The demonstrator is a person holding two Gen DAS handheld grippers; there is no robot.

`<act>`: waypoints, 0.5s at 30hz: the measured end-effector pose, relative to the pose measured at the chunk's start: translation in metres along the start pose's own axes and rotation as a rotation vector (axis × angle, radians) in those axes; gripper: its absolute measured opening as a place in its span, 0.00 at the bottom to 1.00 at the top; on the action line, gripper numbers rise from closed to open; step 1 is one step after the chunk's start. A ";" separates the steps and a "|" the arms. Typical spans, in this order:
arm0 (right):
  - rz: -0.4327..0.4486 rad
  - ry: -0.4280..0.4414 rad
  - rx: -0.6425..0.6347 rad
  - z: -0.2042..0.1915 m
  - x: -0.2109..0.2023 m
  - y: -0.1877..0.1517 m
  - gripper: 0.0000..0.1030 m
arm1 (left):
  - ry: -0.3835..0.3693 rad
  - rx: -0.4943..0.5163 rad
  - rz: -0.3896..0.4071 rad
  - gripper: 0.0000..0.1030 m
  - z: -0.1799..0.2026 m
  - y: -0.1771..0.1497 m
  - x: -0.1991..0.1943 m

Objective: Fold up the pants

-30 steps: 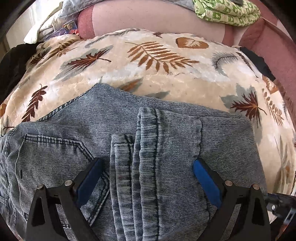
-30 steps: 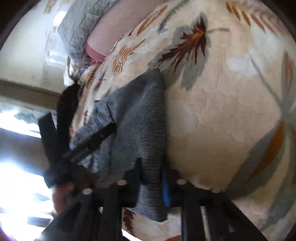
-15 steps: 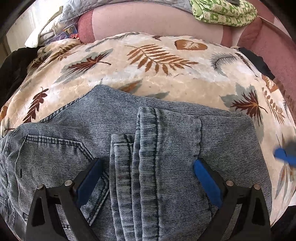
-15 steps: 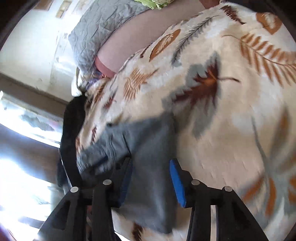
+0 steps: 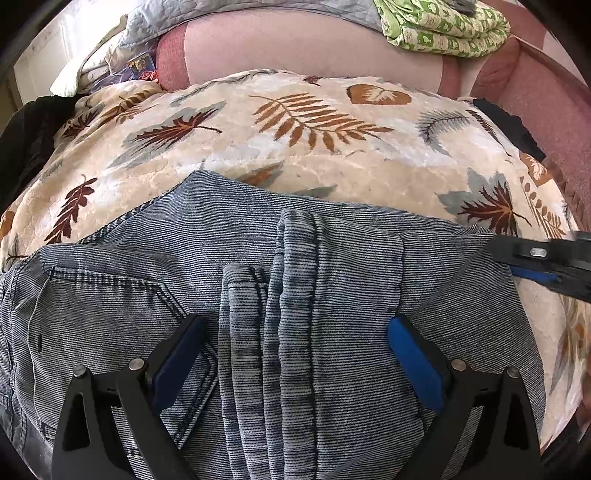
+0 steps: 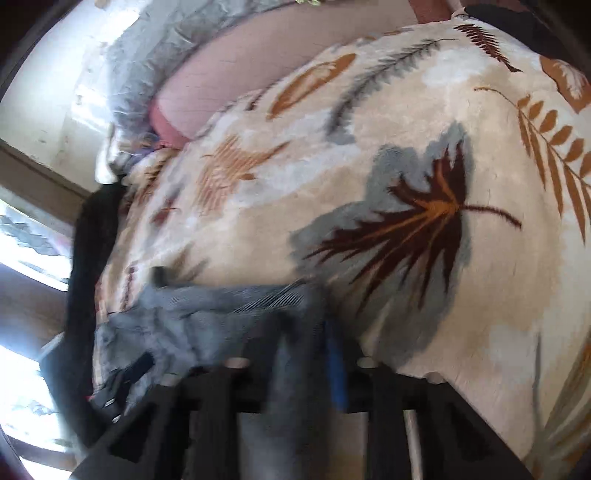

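The pants (image 5: 295, 295) lie partly folded on the leaf-print blanket (image 5: 314, 155). The left gripper (image 5: 295, 354) stands wide over the bunched waistband, gripping nothing. The right gripper (image 6: 303, 354) straddles the fold's edge (view blurred), jaws part-open. Likely next: smooth the fold, then double it.

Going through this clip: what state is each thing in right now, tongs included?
pants: folded over, lying flat on the blanket, waistband bunched in the middle
left tongs: open, straddling the bunched waistband
right tongs: at the pants' edge, denim between the jaws; too blurred to tell whether they grip it
blanket: spread out under the pants
green cloth: folded, lying behind
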State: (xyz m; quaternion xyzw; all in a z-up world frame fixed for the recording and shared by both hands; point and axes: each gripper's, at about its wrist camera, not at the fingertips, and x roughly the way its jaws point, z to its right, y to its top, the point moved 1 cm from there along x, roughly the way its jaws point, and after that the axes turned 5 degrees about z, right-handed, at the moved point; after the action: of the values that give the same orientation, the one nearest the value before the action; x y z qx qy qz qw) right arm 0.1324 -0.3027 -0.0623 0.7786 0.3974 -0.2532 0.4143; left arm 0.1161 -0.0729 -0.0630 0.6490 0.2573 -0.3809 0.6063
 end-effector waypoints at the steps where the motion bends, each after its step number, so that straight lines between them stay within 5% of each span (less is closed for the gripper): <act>1: 0.020 0.004 -0.017 -0.005 -0.013 -0.007 0.45 | 0.000 -0.001 0.000 0.97 0.000 0.000 0.000; 7: -0.021 0.139 -0.004 -0.017 -0.056 -0.068 0.45 | 0.000 0.001 0.001 0.97 -0.001 0.000 -0.001; 10: -0.103 0.116 0.017 -0.002 -0.039 -0.100 0.44 | -0.001 0.000 0.000 0.97 -0.001 0.000 -0.001; 15: -0.035 0.141 0.060 0.001 -0.058 -0.099 0.39 | 0.000 0.004 0.005 0.97 0.000 0.001 -0.001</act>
State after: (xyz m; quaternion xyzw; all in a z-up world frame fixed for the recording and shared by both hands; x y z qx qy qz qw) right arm 0.0175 -0.2938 -0.0647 0.7996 0.4312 -0.2168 0.3575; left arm 0.1157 -0.0731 -0.0615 0.6509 0.2547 -0.3799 0.6059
